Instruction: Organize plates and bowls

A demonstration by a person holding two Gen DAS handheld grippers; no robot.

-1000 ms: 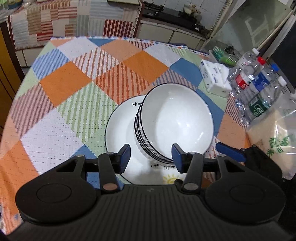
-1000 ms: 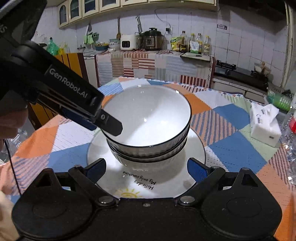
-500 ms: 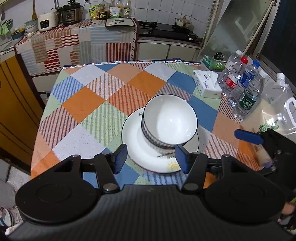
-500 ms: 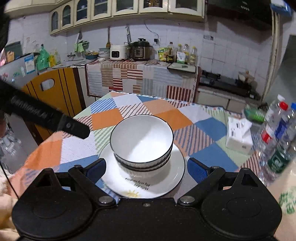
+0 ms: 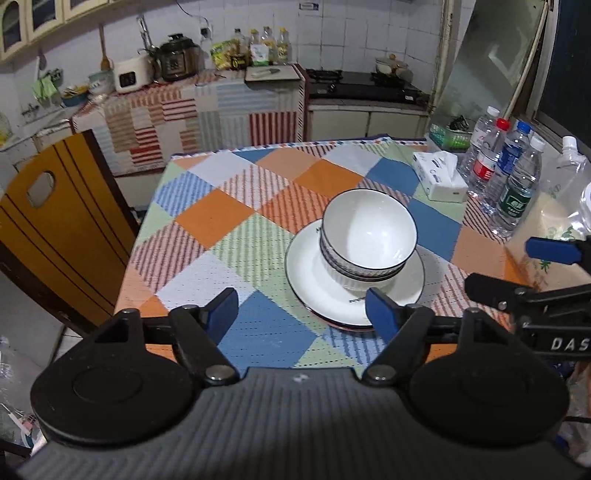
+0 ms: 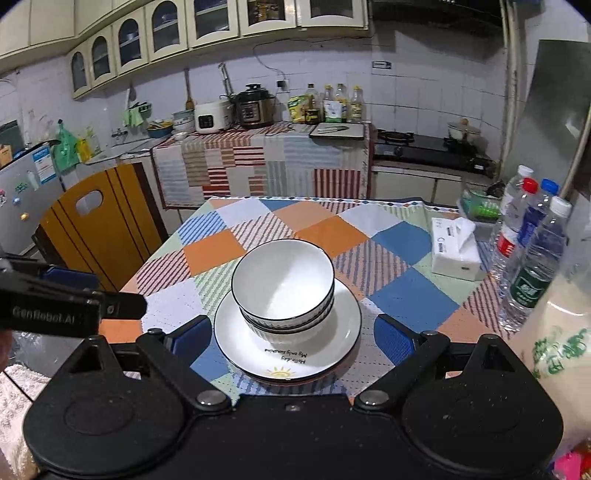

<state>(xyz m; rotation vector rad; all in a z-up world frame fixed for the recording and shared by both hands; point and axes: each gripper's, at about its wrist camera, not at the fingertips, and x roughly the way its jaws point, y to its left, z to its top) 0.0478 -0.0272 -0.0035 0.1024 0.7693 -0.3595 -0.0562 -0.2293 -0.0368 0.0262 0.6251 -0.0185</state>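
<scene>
A home kitchen: gas stove [image 6: 395, 137], rice cooker [image 6: 210, 117], wall cabinets [image 6: 177, 27], cloth-covered dining table [image 6: 314, 229]

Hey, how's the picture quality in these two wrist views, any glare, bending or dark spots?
Left wrist view: sharp on the stacked bowls, with soft highlights inside the top one; fisheye bends the table edge, and the left tool body sits dark in the foreground. Right wrist view: wall tiles and cabinets curve strongly, corners are vignetted black, bowls evenly lit, right tool open, unblurred.
</scene>
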